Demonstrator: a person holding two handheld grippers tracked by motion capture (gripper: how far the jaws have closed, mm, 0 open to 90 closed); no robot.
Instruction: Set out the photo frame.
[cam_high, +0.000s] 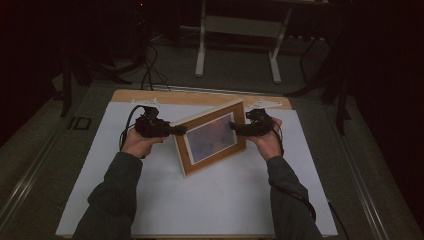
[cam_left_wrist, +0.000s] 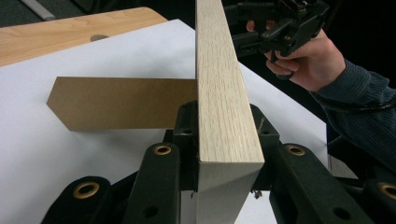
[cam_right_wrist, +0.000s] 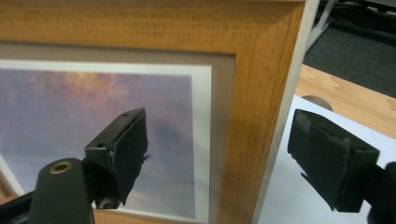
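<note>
A wooden picture frame (cam_high: 212, 137) with a sunset photo stands tilted on the white sheet (cam_high: 200, 200). My left gripper (cam_high: 180, 130) is shut on its left edge; in the left gripper view both jaws press the pale side of the frame (cam_left_wrist: 224, 93), and the brown back stand (cam_left_wrist: 116, 102) rests on the sheet behind it. My right gripper (cam_high: 234, 126) straddles the frame's right edge. In the right gripper view the frame (cam_right_wrist: 261, 70) stands between its pads (cam_right_wrist: 126, 144), which sit apart from the wood, one before the glass, one behind.
The white sheet covers a wooden table whose bare far edge (cam_high: 200, 96) shows. Behind the table, on the grey floor, stand the white legs of a metal stand (cam_high: 240, 30) and some dark cables (cam_high: 147, 70).
</note>
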